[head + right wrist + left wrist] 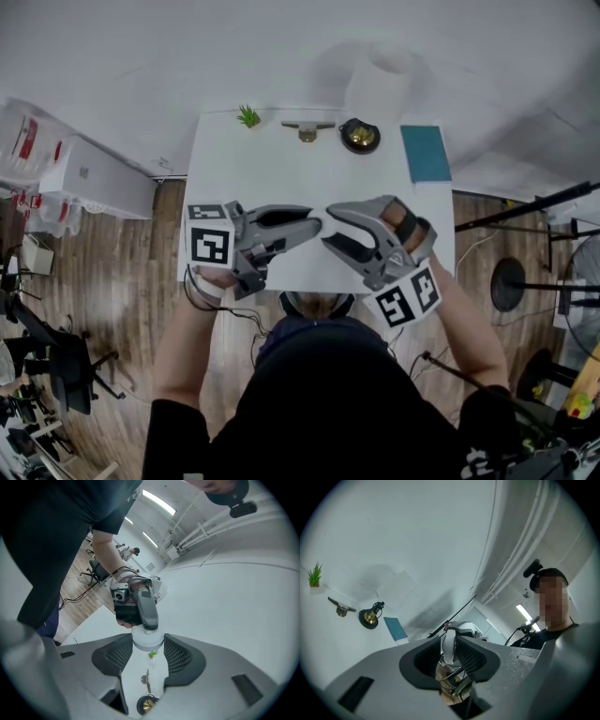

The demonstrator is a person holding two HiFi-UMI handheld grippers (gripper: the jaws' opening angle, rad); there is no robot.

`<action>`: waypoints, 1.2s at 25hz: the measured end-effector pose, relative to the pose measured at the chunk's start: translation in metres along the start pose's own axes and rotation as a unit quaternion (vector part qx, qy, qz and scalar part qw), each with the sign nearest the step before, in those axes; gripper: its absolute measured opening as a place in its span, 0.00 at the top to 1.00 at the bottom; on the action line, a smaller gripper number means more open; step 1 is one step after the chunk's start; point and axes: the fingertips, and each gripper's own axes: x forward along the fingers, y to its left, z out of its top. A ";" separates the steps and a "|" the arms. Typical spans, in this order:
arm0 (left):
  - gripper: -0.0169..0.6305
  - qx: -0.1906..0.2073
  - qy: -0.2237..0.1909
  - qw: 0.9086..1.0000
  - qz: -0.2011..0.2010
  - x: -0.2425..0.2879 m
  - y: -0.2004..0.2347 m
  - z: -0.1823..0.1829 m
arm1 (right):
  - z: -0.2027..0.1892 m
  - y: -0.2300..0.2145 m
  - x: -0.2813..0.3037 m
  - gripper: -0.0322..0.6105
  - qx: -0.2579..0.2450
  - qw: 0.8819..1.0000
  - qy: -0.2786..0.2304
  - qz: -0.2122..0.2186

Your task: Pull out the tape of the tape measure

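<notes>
Both grippers meet tip to tip above the near edge of the white table (216,169). A white round tape measure (147,637) sits between the pads of my right gripper (148,645), which is shut on its body. Facing it, my left gripper (150,625) has its tips at the top of the case. In the left gripper view a white strip (449,648), the tape's end, is pinched between the pads of my left gripper (450,641). From the head view the left gripper (314,223) and right gripper (330,228) hide the tape measure.
Along the table's far edge stand a small green plant (248,116), a metal bracket (307,129), a black and brass bell (360,136) and a teal book (426,153). White boxes (89,178) lie on the wooden floor to the left, stands and cables to the right.
</notes>
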 end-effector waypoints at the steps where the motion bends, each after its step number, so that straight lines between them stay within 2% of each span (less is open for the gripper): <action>1: 0.82 -0.006 -0.011 1.000 0.003 -0.003 0.001 0.002 | 0.000 0.002 -0.001 0.62 0.004 1.000 0.001 0.002; 5: 0.80 -0.013 -0.043 0.999 0.031 -0.021 0.014 0.005 | -0.010 0.004 -0.001 0.62 0.051 0.999 0.005 0.008; 9: 0.80 -0.022 -0.046 0.996 0.079 -0.045 0.037 -0.010 | -0.031 0.008 0.008 0.61 0.155 0.988 0.008 0.012; 11: 0.80 -0.038 -0.047 0.993 0.102 -0.059 0.050 -0.027 | -0.046 0.017 0.018 0.61 0.229 0.973 0.009 0.013; 13: 0.80 -0.057 -0.049 0.990 0.123 -0.072 0.062 -0.046 | -0.068 0.030 0.030 0.61 0.294 0.955 0.031 0.017; 18: 0.80 -0.086 -0.040 0.978 0.187 -0.110 0.087 -0.096 | -0.126 0.076 0.069 0.61 0.389 0.914 0.108 0.042; 25: 0.81 -0.130 -0.056 0.962 0.234 -0.163 0.103 -0.142 | -0.192 0.161 0.126 0.61 0.465 0.858 0.205 0.071; 30: 0.81 -0.137 -0.053 0.958 0.247 -0.196 0.106 -0.151 | -0.226 0.194 0.153 0.61 0.469 0.837 0.273 0.070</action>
